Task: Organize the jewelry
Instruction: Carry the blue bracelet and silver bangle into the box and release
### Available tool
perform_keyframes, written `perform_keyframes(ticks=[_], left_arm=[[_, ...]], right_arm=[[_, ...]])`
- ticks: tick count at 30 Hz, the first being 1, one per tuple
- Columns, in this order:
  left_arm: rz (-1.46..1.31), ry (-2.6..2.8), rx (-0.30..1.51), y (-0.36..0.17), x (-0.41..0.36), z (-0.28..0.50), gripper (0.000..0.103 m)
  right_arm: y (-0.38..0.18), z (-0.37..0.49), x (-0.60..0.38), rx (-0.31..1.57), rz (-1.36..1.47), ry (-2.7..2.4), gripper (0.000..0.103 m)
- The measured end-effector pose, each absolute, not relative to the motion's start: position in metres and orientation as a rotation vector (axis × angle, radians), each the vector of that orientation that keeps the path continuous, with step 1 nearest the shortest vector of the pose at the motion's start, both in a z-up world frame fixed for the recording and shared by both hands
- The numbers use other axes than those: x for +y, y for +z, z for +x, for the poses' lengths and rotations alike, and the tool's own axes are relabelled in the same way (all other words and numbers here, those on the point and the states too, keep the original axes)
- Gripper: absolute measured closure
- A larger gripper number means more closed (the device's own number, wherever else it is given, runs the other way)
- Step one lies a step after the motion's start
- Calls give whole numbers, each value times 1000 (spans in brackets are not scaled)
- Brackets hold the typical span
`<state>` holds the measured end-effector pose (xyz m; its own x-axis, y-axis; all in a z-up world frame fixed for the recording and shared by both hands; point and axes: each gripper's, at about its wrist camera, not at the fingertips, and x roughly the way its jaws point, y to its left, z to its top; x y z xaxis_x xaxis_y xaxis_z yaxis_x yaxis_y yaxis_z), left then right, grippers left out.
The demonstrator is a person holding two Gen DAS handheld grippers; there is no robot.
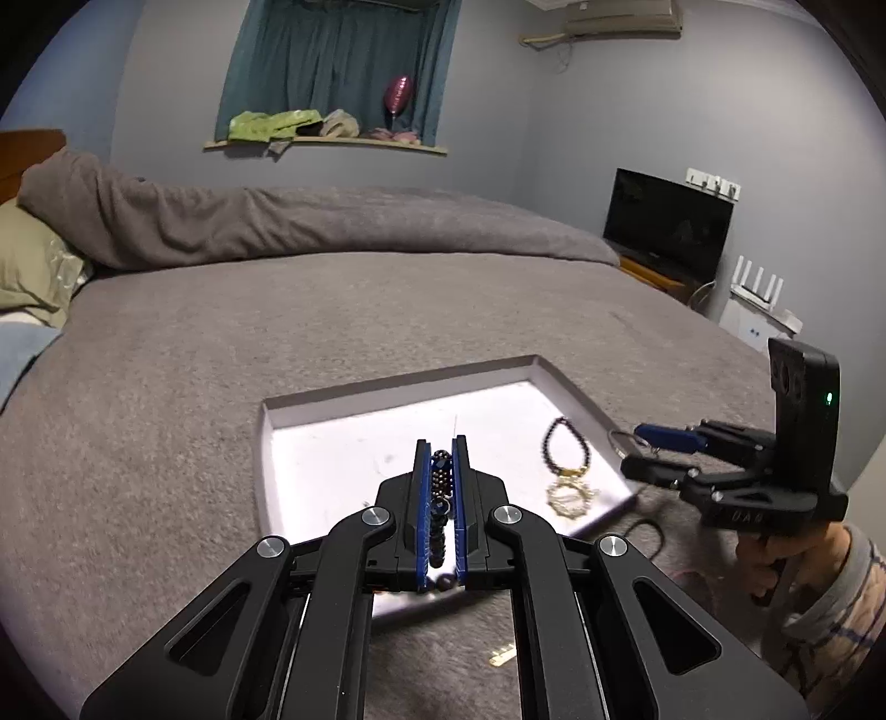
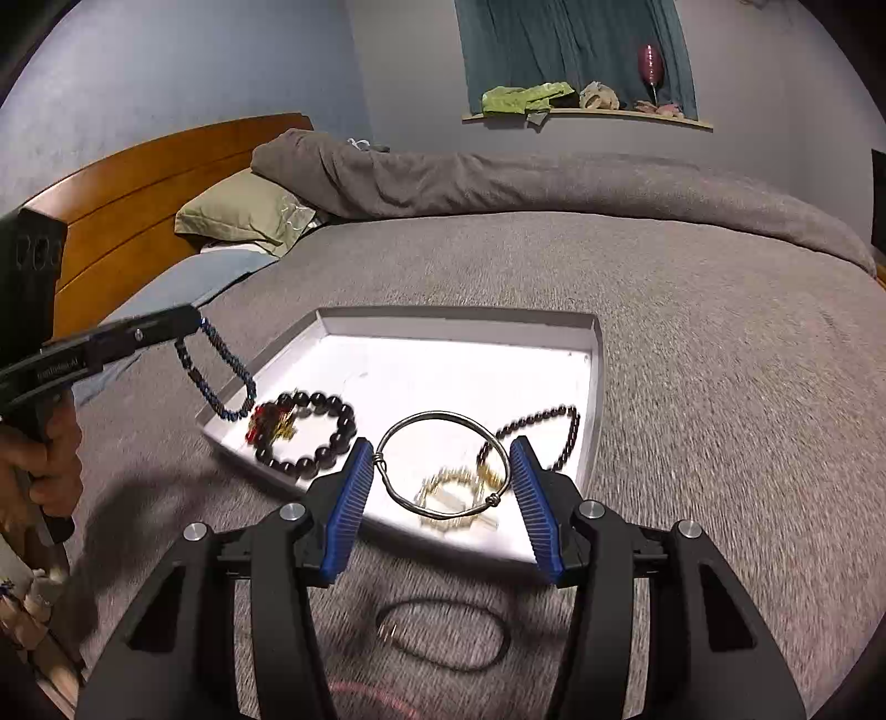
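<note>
Bangle (image 2: pixel 441 464) fills right view, barely seen left.

Mounted on each gripper, looking forward and slightly down along the fingers, close over the bed (image 1: pixel 221 343). Shared: white tray (image 1: pixel 398 382), far window (image 2: pixel 576 50), each other's gripper.

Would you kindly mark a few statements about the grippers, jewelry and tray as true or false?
1. The left gripper is shut on a beaded bracelet. True.
2. The right gripper is empty. False: it holds a metal bangle.
3. The white tray lies on the bed. True.
4. The tray is empty. False: a large-bead bracelet and other pieces lie in it.
</note>
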<state>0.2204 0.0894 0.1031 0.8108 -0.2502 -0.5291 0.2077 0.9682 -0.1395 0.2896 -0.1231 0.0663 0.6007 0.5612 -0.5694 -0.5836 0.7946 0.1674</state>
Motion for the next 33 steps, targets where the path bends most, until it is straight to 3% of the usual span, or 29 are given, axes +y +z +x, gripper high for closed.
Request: perform_keyframes(ticks=[14,29,30,33], left_arm=[[-4,-201,606,98,97,286,95],[8,-125,788,46,105,331,95],[3,-117,796,45,107,331,93],[-13,-104,789,44,110,324,74]], right_arm=[[53,350,-90,744,-95,652,52],[30,372,-75,813,-185,606,52],[30,372,-75,809,-185,604,52],[29,370,-76,798,-187,606,51]])
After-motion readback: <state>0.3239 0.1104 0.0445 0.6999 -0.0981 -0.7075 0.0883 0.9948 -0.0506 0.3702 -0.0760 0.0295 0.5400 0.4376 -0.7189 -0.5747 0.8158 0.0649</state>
